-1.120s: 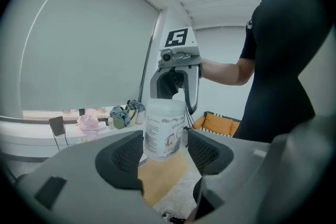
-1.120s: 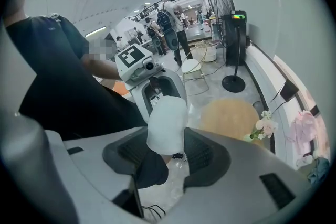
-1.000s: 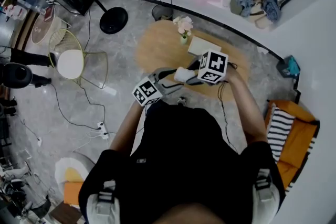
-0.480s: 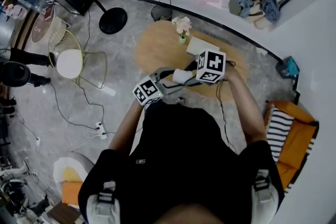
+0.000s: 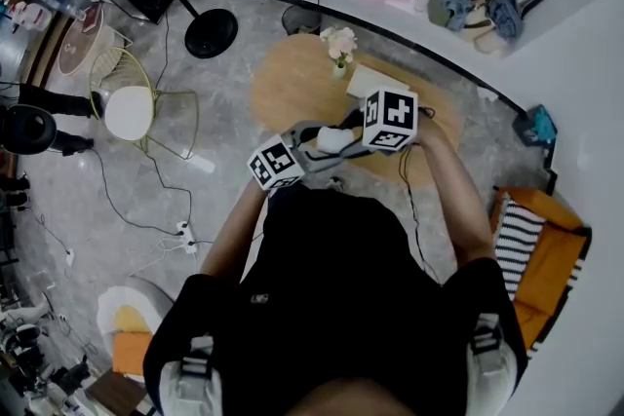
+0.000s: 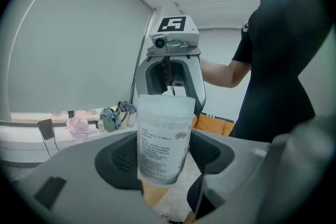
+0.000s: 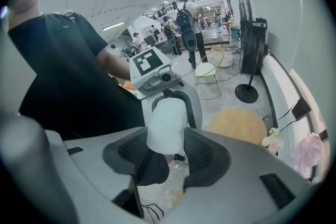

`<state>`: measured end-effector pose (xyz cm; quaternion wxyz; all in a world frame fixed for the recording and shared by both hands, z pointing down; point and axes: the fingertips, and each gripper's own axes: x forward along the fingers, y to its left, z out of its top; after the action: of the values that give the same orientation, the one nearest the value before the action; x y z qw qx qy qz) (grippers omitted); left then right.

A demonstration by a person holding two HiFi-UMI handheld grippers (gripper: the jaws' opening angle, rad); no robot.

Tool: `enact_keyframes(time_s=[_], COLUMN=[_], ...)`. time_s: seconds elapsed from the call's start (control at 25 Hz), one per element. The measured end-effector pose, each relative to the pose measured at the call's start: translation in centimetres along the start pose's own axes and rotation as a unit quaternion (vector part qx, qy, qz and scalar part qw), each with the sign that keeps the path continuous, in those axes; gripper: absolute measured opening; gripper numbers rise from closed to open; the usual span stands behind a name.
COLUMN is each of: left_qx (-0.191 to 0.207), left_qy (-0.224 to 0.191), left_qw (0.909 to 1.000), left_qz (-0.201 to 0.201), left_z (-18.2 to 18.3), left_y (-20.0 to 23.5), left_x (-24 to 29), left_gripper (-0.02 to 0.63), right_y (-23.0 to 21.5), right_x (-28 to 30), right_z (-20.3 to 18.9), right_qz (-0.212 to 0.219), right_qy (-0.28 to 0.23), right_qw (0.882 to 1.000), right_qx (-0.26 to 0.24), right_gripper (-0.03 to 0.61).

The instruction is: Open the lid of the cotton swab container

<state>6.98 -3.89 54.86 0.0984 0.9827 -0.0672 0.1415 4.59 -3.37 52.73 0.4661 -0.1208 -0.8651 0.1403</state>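
frosted cotton swab container (image 6: 161, 139), contents unclear, gripped by left claw (image 6: 164, 157), right claw (image 7: 167, 149).

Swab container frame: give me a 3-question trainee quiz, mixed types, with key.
1. True or false: the container rests on the table.
2. The left tool grips: A the container's labelled body; B flowers; C nothing.
3. Which part does the right tool grip?
Key: 1 false, both tools hold it up; 2 A; 3 the lid.
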Motion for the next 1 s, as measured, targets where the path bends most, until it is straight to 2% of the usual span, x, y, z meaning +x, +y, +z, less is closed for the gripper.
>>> enact_keyframes(time_s=[0.4, 0.76, 1.0], left_qx=[0.001, -0.021, -0.022], left_qy=[0.005, -0.017, -0.002], left_qw=[1.0000, 0.9992, 0.9991], left_qz=[0.002, 0.030, 0.035], left_z=[-0.2, 0.4, -0.1], left_y=[0.2, 1.3, 1.4], left_x=[0.0, -1.1, -1.0], left_gripper=[0.244, 0.233, 0.229], right_y=[-0.1, -0.9, -0.6], right_x=[0.0, -1.3, -0.5], right_z=[0.6, 2.7, 3.2], right_qz=[0.005, -0.073, -0.101], right_qy=[-0.014, -0.077, -0.070], right_qw=[1.000, 0.991, 0.984], right_qx=[-0.018, -0.082, -0.126], right_gripper=[0.202, 0.195, 0.201])
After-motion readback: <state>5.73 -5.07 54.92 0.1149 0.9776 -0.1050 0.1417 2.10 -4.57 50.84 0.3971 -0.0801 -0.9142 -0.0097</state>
